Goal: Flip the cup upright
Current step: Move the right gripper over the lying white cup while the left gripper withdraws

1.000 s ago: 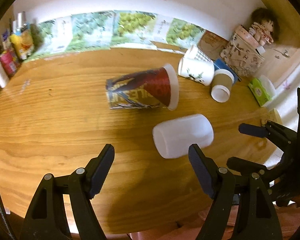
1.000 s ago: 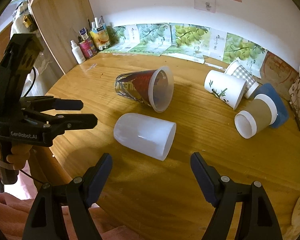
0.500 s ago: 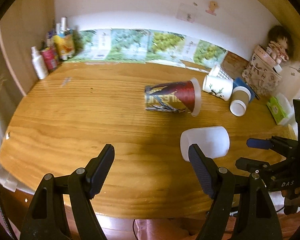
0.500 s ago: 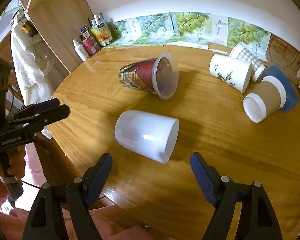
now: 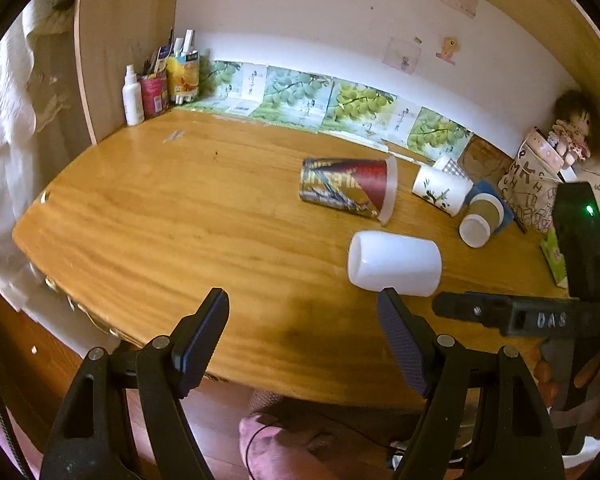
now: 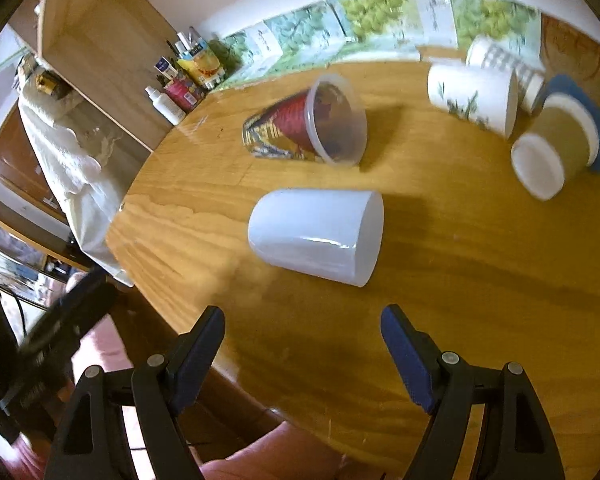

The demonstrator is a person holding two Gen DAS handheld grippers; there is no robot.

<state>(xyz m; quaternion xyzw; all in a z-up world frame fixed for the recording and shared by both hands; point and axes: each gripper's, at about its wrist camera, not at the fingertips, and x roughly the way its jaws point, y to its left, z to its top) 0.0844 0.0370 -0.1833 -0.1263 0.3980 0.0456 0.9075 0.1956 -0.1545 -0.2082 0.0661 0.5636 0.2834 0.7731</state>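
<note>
A plain white cup [image 6: 316,236] lies on its side on the wooden table [image 6: 480,300], mouth toward the right; it also shows in the left wrist view [image 5: 394,263]. My right gripper [image 6: 302,344] is open and empty, just in front of that cup. My left gripper [image 5: 304,332] is open and empty, near the table's front edge, left of the cup. A clear cup with a red and gold sleeve [image 6: 304,126] lies on its side behind the white cup, also seen in the left wrist view [image 5: 348,190].
Three more cups lie at the back right: a white bamboo-print cup [image 6: 472,98], a checked cup [image 6: 504,64] and a brown lidded cup [image 6: 556,146] on a blue pad. Bottles [image 5: 134,98] and cans stand at the back left. A doll and bag [image 5: 540,176] sit far right.
My left gripper has pulled back and left toward the table's front edge. My right gripper has moved closer to the white cup. The cups have not moved.
</note>
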